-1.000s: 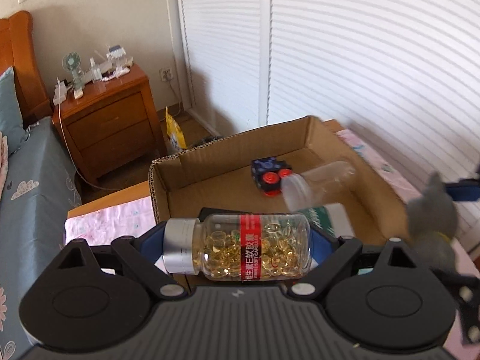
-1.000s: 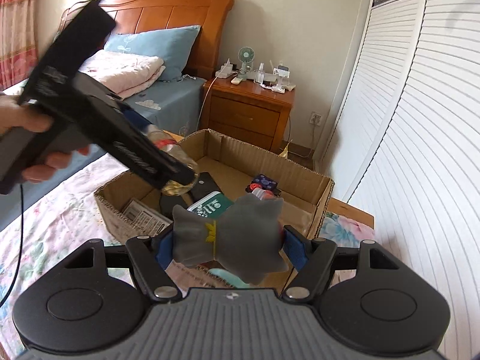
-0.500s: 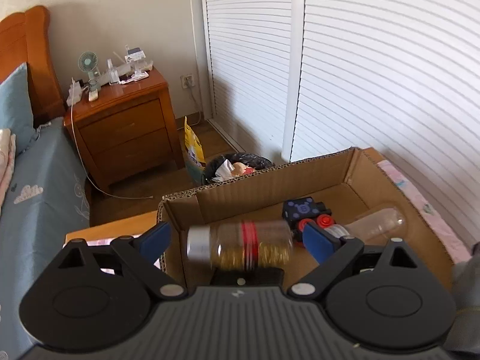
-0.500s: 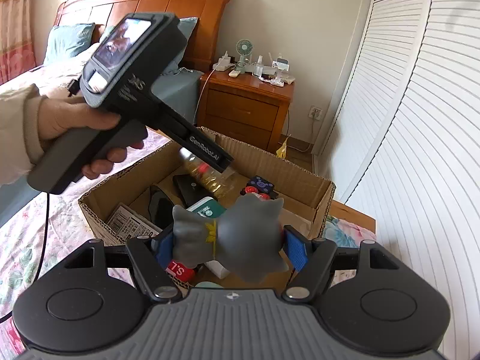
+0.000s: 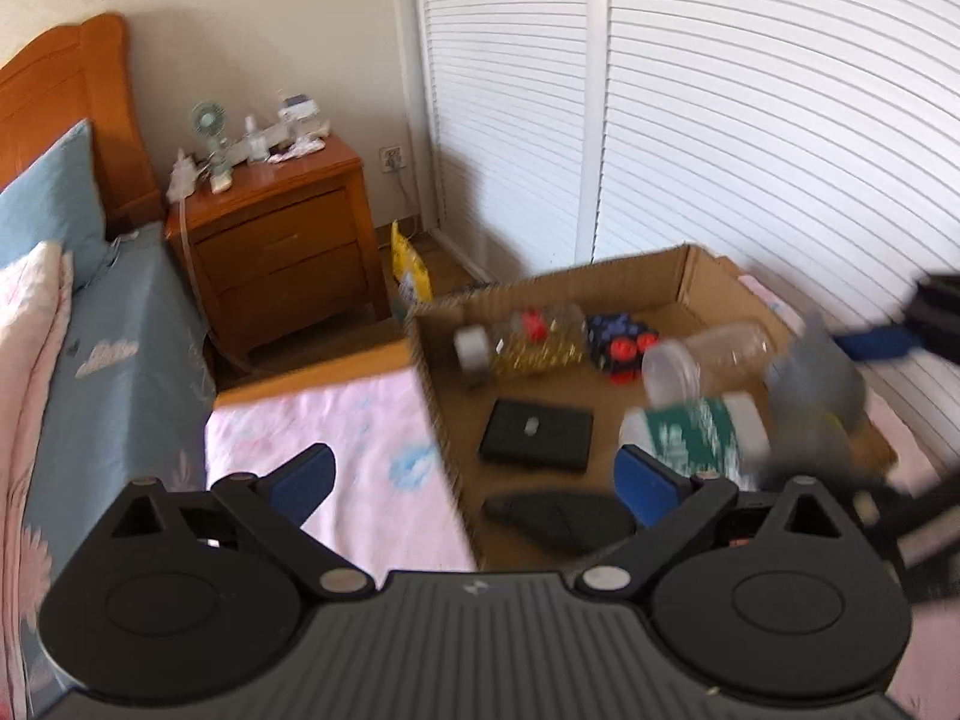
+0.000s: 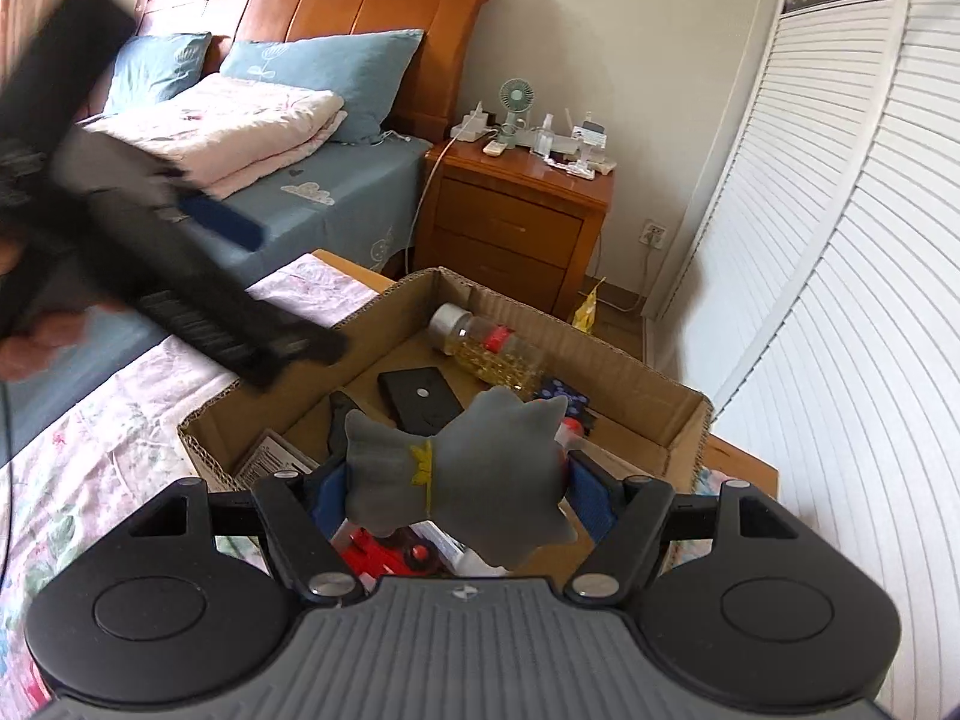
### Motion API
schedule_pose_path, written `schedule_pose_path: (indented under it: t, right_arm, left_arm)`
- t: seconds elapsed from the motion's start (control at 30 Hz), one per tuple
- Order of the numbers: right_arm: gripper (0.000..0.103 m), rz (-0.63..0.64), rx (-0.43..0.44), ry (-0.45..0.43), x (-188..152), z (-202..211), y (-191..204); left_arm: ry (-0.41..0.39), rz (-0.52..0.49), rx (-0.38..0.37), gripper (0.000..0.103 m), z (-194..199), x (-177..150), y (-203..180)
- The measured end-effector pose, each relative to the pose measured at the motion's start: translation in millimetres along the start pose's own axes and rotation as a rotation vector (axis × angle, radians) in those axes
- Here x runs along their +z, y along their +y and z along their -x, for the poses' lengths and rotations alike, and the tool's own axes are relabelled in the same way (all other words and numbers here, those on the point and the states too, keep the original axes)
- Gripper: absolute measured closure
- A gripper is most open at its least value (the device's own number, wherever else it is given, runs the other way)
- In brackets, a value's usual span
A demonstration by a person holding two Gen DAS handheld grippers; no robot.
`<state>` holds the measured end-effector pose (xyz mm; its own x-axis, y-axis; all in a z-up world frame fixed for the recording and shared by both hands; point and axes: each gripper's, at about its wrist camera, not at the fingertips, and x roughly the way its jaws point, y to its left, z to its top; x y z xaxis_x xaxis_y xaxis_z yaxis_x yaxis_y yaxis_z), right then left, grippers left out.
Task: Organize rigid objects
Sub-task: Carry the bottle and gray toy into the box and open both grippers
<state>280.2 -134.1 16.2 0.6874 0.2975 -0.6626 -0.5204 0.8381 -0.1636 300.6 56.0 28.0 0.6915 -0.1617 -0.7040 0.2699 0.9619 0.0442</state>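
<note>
the left gripper (image 5: 474,483) stood wide open and empty over the near edge of the cardboard box (image 5: 684,273), which sat on the pink floral bedding (image 5: 360,426). the capsule bottle (image 5: 522,339) lay on its side in the box's far corner, just beside a dark blue cube with red buttons (image 5: 621,342). nearer lay a clear empty bottle (image 5: 708,357), a green-labelled white bottle (image 5: 696,429) and a flat black case (image 5: 536,433). the right gripper (image 6: 459,489) was closed on a grey plush toy (image 6: 468,471), hanging above the box and hiding part of its contents. a wooden nightstand (image 6: 516,222) stood behind.
</note>
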Motion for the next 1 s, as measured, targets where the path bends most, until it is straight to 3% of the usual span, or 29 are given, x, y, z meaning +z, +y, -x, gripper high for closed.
schedule_pose_path:
  t: [0.13,0.27,0.63,0.73,0.8,1.0]
  right_arm:
    - [0.027,0.011,0.036,0.015,11.8,-16.6,8.5]
    - [0.027,0.033,0.049,0.039,24.3,-37.7,22.3]
    - [0.026,-0.002,0.058,0.106,45.5,-91.9,35.7]
    - [0.018,-0.03,0.042,0.105,48.5,-98.1,33.4]
    - [0.0,-0.044,0.017,0.087,48.8,-94.4,32.7]
    - [0.0,-0.067,-0.048,0.083,42.7,-64.2,28.5]
  left_arm:
    - [0.0,0.053,-0.057,0.004,22.0,-35.8,9.0]
    - [-0.017,0.06,-0.062,0.004,37.3,-60.2,4.3]
    - [-0.028,0.004,-0.074,0.004,49.3,-81.5,-11.0]
    - [-0.038,0.006,-0.063,0.004,52.2,-85.1,-11.6]
    - [-0.044,0.013,-0.06,0.004,54.0,-86.9,-10.6]
    - [-0.086,0.062,-0.024,0.001,59.3,-91.4,-8.0]
